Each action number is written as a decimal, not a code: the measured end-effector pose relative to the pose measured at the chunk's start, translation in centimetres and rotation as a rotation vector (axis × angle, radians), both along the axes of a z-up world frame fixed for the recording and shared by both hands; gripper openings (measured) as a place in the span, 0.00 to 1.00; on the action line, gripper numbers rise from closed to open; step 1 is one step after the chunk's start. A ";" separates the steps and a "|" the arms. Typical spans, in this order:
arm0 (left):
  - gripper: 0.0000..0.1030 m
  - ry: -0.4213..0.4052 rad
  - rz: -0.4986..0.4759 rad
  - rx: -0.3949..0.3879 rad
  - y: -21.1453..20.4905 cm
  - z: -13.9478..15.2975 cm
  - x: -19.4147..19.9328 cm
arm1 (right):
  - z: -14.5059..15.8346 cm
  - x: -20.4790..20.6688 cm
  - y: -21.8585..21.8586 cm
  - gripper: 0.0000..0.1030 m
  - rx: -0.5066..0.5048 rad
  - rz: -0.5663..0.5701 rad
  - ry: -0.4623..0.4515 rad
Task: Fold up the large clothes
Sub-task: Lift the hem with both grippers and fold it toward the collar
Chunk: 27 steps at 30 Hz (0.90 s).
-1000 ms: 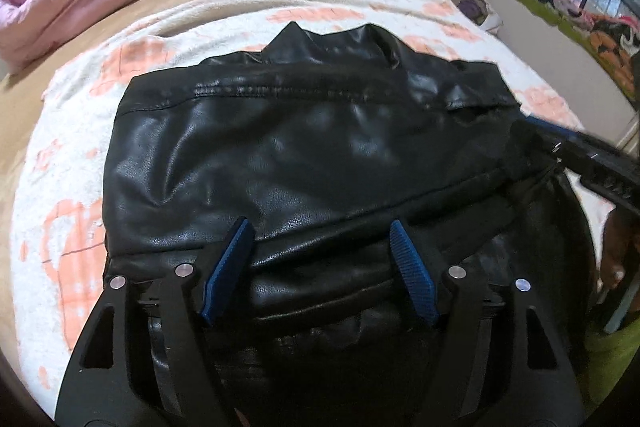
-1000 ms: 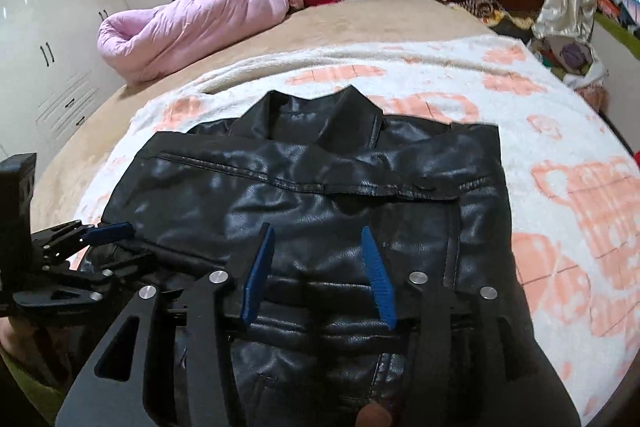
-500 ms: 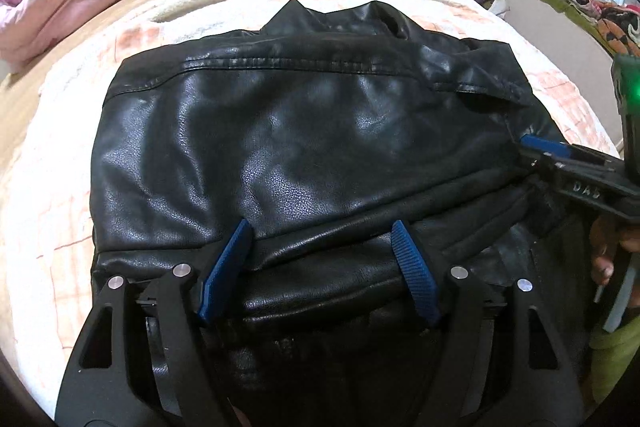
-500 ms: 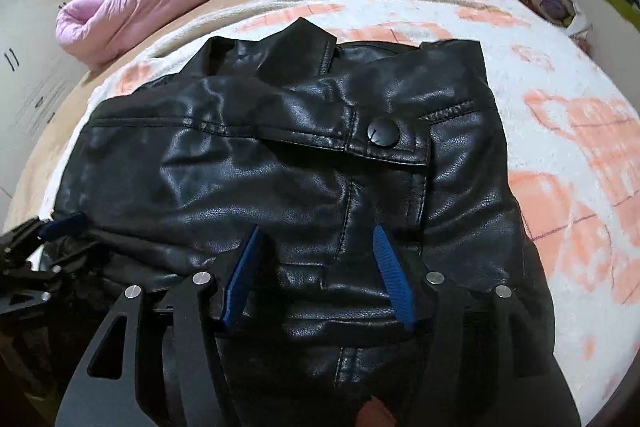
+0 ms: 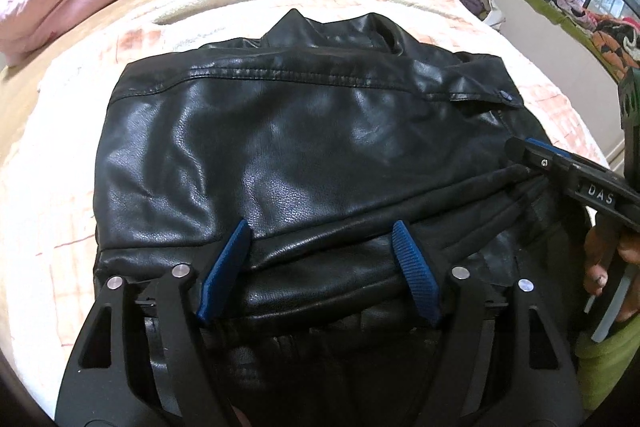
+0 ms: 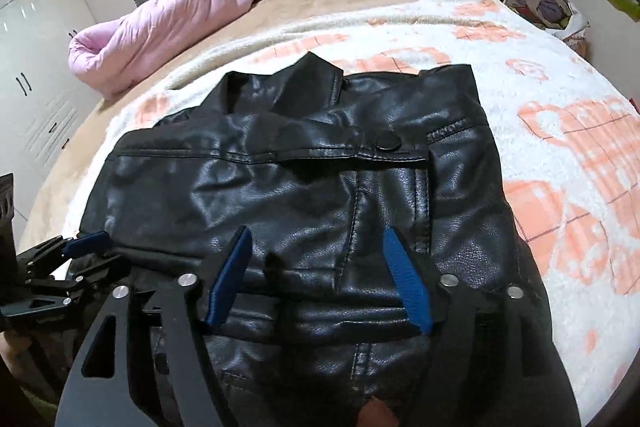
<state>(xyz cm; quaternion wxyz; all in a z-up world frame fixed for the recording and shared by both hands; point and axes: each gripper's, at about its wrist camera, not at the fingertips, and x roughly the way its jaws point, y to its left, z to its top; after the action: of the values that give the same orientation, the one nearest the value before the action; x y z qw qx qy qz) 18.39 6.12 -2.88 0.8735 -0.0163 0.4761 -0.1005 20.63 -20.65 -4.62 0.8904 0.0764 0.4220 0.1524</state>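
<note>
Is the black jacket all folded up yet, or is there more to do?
Mostly folded. The jacket lies doubled over on the blanket, collar at the far end. The left gripper and right gripper have just been opening; a bottom fold of leather sits between the pads, seemingly let go. Left: maybe one more fold, then setting it aside.

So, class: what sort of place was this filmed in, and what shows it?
Most likely a bedroom: a black leather jacket lies on a blanket-covered bed, with a pink quilt and wardrobe doors behind.
</note>
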 end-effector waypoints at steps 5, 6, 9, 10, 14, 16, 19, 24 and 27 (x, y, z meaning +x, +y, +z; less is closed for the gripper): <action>0.71 -0.012 0.002 -0.007 0.0 0.6 -0.3 | 0.9 -0.8 0.2 0.82 0.006 0.007 -0.020; 0.75 -0.017 0.004 -0.008 0.0 0.8 -0.4 | 1.2 -1.0 0.2 0.83 0.008 0.006 -0.027; 0.83 -0.033 0.012 0.000 0.0 1.4 -0.7 | 1.7 -1.3 0.3 0.93 0.003 0.009 -0.042; 0.89 -0.039 0.018 0.002 0.0 1.6 -0.7 | 1.9 -1.3 0.3 0.94 0.000 0.011 -0.045; 0.91 -0.069 0.048 0.000 0.4 2.4 -1.0 | 2.3 -1.6 0.5 0.96 -0.005 0.008 -0.058; 0.91 -0.077 0.059 -0.020 0.6 2.8 -1.1 | 2.5 -1.7 0.5 0.96 -0.008 0.006 -0.061; 0.91 -0.077 0.070 -0.036 0.9 3.0 -1.3 | 2.7 -1.9 0.5 0.96 -0.009 0.004 -0.066; 0.91 -0.097 0.068 -0.033 0.7 3.8 -1.7 | 3.6 -2.4 0.6 0.96 -0.018 0.008 -0.083; 0.91 -0.101 0.061 -0.033 0.5 4.1 -2.0 | 4.2 -2.7 0.6 0.96 -0.018 0.011 -0.098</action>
<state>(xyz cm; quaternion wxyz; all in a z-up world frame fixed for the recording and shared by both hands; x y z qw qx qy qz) 16.44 6.57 1.26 0.8986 -0.0400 0.4291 -0.0822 17.93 -20.01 -0.38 0.9099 0.0587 0.3796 0.1570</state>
